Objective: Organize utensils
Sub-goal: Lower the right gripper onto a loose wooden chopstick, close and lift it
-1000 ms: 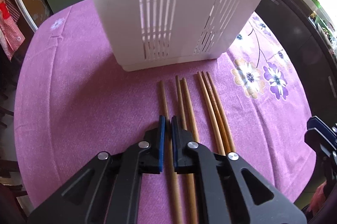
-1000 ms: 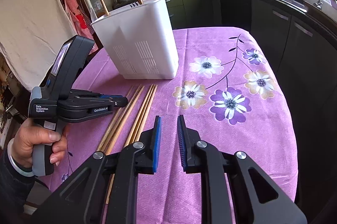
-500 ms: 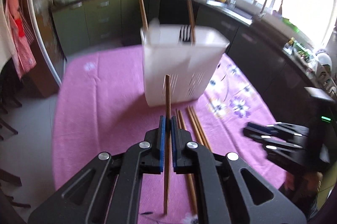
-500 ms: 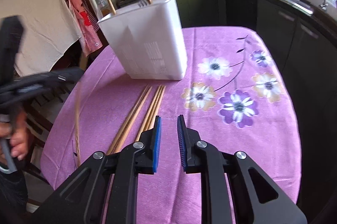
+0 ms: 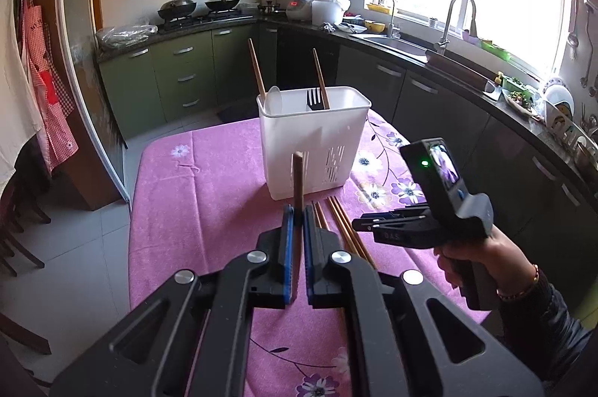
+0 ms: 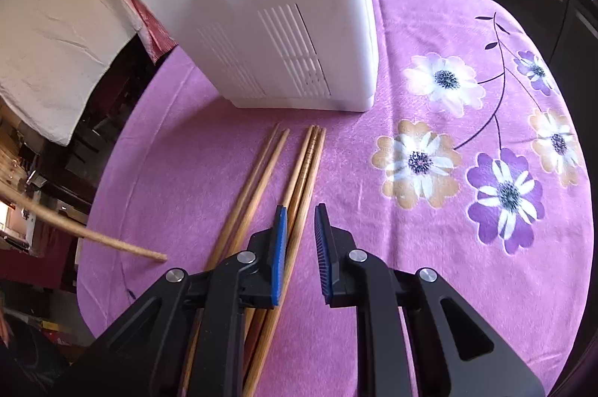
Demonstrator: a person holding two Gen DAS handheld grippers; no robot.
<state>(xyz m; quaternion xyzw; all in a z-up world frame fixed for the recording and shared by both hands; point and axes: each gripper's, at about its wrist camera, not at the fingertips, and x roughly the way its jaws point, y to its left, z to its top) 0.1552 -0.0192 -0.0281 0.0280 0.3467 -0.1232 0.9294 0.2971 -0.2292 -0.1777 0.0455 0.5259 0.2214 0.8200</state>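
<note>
1. The left gripper [image 5: 295,232] was clamped on a single wooden chopstick [image 5: 298,187], which stood nearly upright between the blue pads. A second earlier the same gripper had been low over the row on the table with the stick lying flat between its fingers; the stick had since been lifted clear of the cloth. In the right wrist view its free end [image 6: 112,242] crossed the left edge of the picture above the table.

2. The white utensil holder [image 5: 314,142] stood on the purple flowered tablecloth [image 5: 209,195], beyond the raised stick. It already held two chopsticks, a black fork [image 5: 313,99] and a pale spoon.

3. The right gripper [image 6: 301,247] had come down toward the remaining chopsticks [image 6: 299,172], which lay side by side just in front of the holder. A second earlier it had hung higher and further back. Its fingers stood a little apart, and a chopstick ran between them without either pad visibly pressing on it.

4. Reading: one stick was in transit and judged ready to be carried over the holder's open top and dropped in tip-down. The right hand [image 5: 471,258] appeared set to close on the next stick. Four sticks remained on the cloth, so the sorting was well short of done.
</note>
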